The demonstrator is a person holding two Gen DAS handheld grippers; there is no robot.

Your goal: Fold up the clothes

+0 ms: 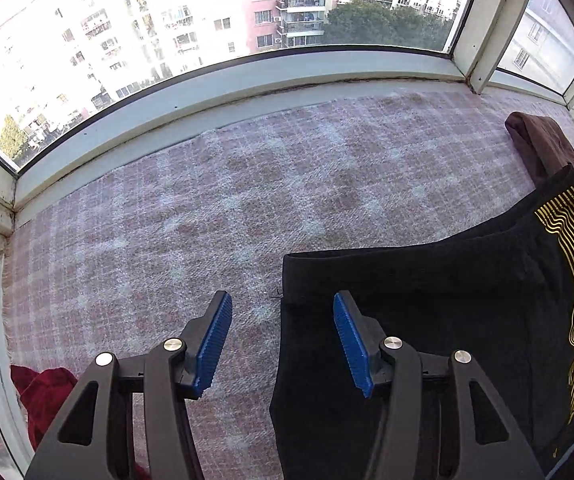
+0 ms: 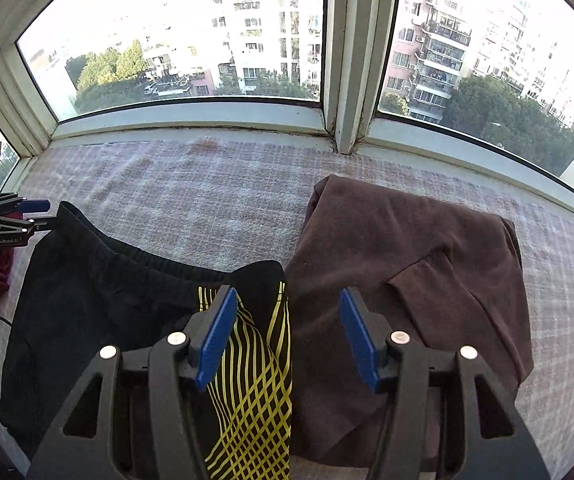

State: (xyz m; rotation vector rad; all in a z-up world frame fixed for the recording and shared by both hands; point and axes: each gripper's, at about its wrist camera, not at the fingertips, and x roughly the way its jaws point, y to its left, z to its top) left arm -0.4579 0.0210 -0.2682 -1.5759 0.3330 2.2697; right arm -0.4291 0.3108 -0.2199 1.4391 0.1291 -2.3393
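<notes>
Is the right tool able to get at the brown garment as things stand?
Probably yes. The right tool hangs open just above the brown garment, which lies uncovered beside the black shorts; nothing sits between them.

You see soft matt black shorts (image 2: 87,300), a fuzzy checked blanket (image 1: 247,184), and maybe plastic ribbed blue pads (image 1: 215,344).
</notes>
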